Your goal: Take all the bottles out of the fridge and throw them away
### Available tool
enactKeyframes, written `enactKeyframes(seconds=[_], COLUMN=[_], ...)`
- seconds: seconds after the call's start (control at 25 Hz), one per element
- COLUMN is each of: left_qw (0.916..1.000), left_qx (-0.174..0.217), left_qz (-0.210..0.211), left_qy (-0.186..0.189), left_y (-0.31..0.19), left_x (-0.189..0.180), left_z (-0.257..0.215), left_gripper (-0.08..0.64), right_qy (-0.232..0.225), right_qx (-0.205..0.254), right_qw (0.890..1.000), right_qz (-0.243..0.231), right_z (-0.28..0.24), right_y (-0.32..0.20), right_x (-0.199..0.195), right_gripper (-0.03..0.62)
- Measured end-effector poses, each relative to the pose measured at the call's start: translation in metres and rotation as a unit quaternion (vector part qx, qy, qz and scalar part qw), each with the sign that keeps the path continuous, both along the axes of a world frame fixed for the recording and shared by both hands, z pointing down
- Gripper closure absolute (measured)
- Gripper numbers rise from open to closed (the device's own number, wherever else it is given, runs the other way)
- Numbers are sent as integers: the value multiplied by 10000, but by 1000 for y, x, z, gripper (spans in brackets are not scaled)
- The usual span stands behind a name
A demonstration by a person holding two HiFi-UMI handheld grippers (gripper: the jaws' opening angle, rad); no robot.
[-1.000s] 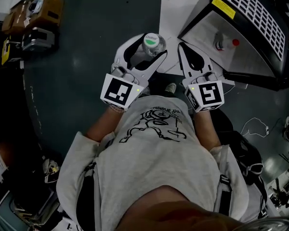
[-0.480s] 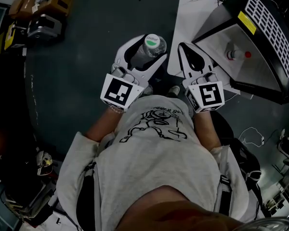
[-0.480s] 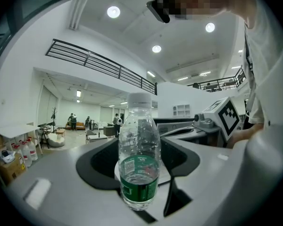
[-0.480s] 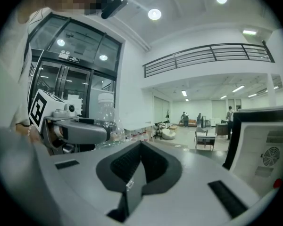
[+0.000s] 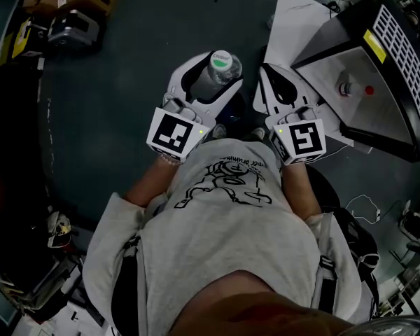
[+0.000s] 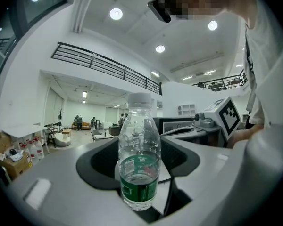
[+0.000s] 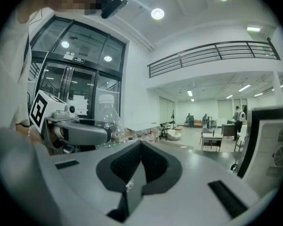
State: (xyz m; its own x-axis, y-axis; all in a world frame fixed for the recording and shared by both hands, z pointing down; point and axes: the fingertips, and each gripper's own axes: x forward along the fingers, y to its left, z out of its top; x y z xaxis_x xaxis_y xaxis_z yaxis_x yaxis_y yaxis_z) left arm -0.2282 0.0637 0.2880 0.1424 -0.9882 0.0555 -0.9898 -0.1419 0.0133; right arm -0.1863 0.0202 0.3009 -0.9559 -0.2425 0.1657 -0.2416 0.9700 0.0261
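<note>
Left claw (image 5: 213,75) is grasping a clear plastic water bottle with green label and white cap (image 6: 139,159): upright, jaws closed on the lower body around label height, neck and cap standing free above them. Right claw (image 5: 269,75) is clenched with nothing in it, just beside the left one at its 3 o'clock. In the head view both claws sit at 12 o'clock of the person's grey printed shirt (image 5: 224,208), over the dark floor (image 5: 112,117). A black box with white grille top (image 5: 399,40), likely the fridge, is at 2 o'clock, well apart from the held bottle. A small bottle with red cap (image 5: 350,88) lies on its pale inner face, so more to fetch, judged. No bin in any view.

Step in hand, judged: carrying the bottle to the bin. To do it well:
- squeeze firm but not crushing, since the thin wall can buckle or slip
- claw level, bottle upright
- spot the bin before swinging over
- empty right claw clear of the bottle
- release only once the bottle is over the bin opening, then go for the box at 2 o'clock
</note>
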Motion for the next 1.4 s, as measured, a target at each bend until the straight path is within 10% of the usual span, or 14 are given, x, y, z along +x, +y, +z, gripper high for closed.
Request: enactKeyframes(seconds=[1.4], left_qw=[9980], left_qx=[-137], left_qz=[-616], left_qy=[-19], left_y=[24], left_x=[6], left_z=[-6], left_gripper=[281], right_qy=[-58], right_qx=[16], right_qw=[9979], right_qz=[-637], right_z=[-13], right_y=[21], right_x=[-2], right_gripper=[584])
